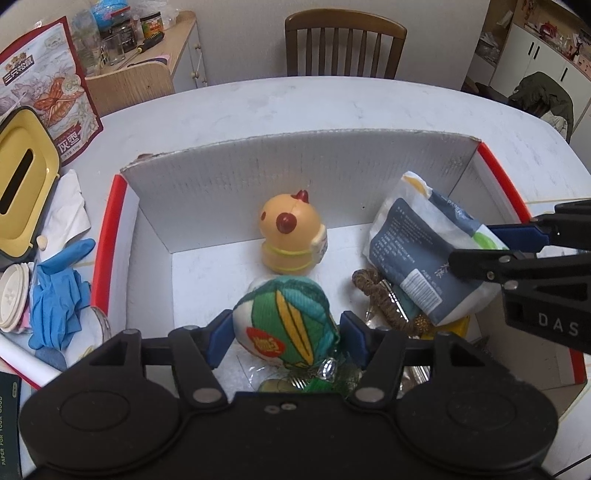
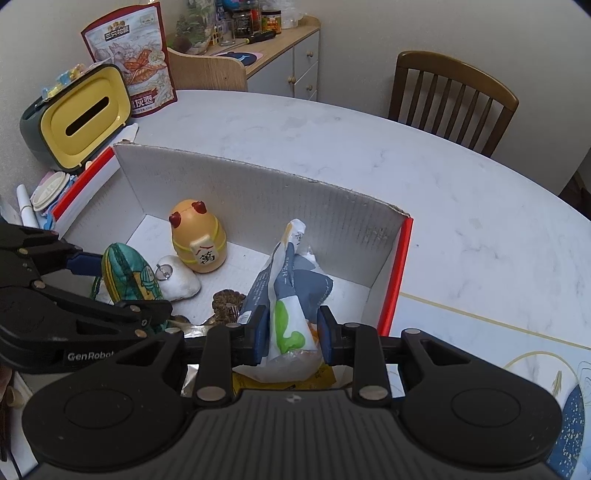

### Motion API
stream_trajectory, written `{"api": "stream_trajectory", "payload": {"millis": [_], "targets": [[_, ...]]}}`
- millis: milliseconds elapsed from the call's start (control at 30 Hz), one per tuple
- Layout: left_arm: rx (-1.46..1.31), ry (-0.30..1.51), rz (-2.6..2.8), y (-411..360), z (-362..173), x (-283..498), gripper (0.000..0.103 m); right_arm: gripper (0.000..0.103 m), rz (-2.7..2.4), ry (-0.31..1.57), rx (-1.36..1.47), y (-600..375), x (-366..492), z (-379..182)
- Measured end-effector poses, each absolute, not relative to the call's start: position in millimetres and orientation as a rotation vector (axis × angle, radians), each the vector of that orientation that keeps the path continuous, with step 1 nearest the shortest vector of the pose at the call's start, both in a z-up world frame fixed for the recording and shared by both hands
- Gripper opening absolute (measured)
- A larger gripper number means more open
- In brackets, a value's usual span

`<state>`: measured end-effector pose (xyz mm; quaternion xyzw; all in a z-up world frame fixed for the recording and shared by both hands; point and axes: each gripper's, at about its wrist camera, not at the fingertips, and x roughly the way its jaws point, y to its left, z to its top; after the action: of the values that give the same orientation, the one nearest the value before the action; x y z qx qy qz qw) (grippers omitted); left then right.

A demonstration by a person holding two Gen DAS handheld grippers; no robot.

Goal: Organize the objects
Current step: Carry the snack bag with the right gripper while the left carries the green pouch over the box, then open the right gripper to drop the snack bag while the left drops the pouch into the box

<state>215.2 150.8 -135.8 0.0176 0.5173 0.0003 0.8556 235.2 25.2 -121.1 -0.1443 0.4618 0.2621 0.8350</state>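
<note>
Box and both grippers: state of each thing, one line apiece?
cardboard box: open, far flap upright.
left gripper: shut on the green fabric pouch.
right gripper: shut on the tissue pack.
yellow chick toy: upright in the box, against the far wall.
tissue dispenser: lid shut, tipped on its side.

We see a white marbled table (image 2: 369,147) with a brown slatted wooden chair (image 1: 345,44) at its far side, against a plain pale wall (image 2: 406,22). A light-wood sideboard (image 2: 291,59) with grey doors stands by that wall.
</note>
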Motion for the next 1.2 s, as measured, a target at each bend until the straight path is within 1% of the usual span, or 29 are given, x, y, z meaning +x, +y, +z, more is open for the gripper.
{"api": "stream_trajectory", "payload": {"millis": [133,200,233,267,500,633,1000,1067,1100,1167,1200], "targets": [[0.036,1.071,0.006,149,-130,210,0.066,0.032,0.567,0.978,-0.294,20,232,-116],[0.033,1.058,0.004,148,-126,206,0.068,0.04,0.574,0.973,-0.292,18,230,-113],[0.032,1.051,0.004,148,-124,204,0.07,0.047,0.58,0.967,-0.287,17,228,-111],[0.03,1.044,0.004,147,-121,201,0.071,0.051,0.586,0.961,-0.282,16,226,-109],[0.018,0.989,-0.009,140,-100,182,0.078,0.052,0.621,0.934,-0.258,6,210,-92],[0.017,0.955,-0.012,134,-88,167,0.081,0.057,0.64,0.915,-0.243,-1,201,-82],[-0.004,0.884,-0.025,127,-59,131,0.082,0.059,0.694,0.849,-0.225,-24,170,-50],[-0.011,0.869,-0.027,125,-54,124,0.084,0.059,0.707,0.836,-0.217,-28,165,-45],[-0.014,0.863,-0.028,125,-52,121,0.084,0.06,0.711,0.831,-0.214,-30,162,-43],[-0.015,0.85,-0.027,123,-48,114,0.086,0.065,0.717,0.82,-0.207,-34,155,-39],[-0.015,0.843,-0.026,122,-47,111,0.086,0.065,0.723,0.814,-0.204,-37,152,-38]]}}
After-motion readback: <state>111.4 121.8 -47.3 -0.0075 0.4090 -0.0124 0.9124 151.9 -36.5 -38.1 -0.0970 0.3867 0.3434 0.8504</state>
